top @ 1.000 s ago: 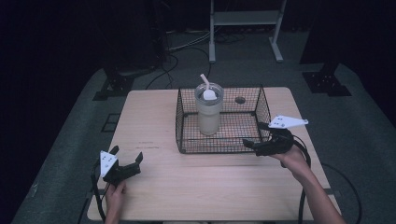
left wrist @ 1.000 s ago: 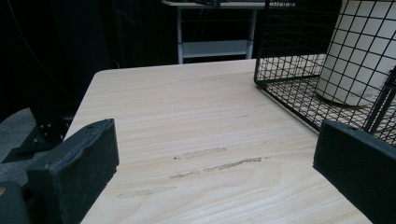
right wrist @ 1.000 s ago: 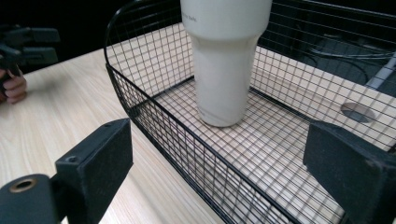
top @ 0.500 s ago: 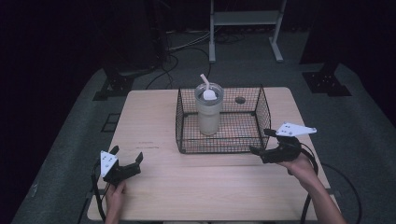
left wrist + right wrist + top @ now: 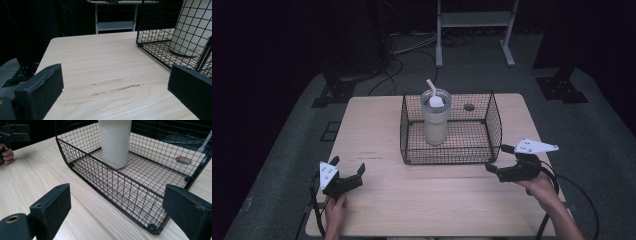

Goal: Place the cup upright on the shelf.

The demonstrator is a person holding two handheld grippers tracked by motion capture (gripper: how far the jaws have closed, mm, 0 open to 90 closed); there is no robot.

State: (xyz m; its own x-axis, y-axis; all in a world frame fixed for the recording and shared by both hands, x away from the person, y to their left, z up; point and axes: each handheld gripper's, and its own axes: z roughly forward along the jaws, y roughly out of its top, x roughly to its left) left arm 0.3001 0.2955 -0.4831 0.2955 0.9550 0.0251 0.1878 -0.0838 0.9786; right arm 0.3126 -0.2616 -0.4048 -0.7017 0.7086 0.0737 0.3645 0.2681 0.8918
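The high view looks forward and down from above the person's side of the table (image 5: 382, 130), far enough back to take in all four edges and the floor beyond the far edge. The left tool view sits low near the table's near left corner, close to the wood, and faces toward the far edge, with the wire basket (image 5: 160, 32) entering at its right. The right tool view sits low by the near right part of the table, close to the basket (image 5: 120, 182), and faces across toward the left edge. All three views share the basket and the cup (image 5: 435, 122) standing inside it.
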